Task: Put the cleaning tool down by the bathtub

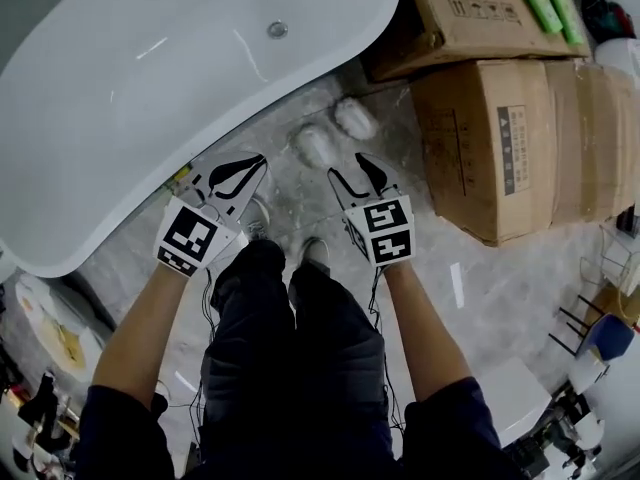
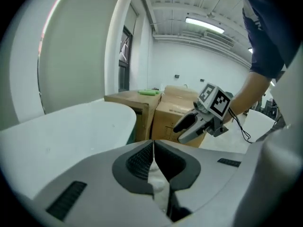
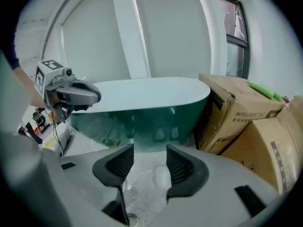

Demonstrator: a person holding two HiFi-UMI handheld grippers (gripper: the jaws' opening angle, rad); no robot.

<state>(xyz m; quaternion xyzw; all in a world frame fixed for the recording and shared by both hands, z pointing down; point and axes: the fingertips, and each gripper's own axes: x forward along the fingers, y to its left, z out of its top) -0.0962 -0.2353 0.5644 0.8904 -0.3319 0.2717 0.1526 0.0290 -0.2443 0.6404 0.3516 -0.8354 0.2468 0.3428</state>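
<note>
Left gripper (image 1: 254, 165) pressed together, right gripper (image 1: 350, 169) apart and empty — marble floor (image 1: 490, 283), white bathtub (image 1: 150, 78), cardboard boxes (image 1: 520, 138).

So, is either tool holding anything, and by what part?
Nothing is held. The left tool is shut on nothing, its jaws pressed together; the right tool is open, with nothing between its jaws.

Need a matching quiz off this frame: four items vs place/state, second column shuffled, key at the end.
Column one
1. left claw
2. right claw
3. bathtub
4. green objects

Column two
A. lying on top of a cardboard box
B. jaws apart, nothing between them
C. white, upper left of the head view
D. jaws together

Pairs: 1-D, 2-B, 3-C, 4-A
</note>
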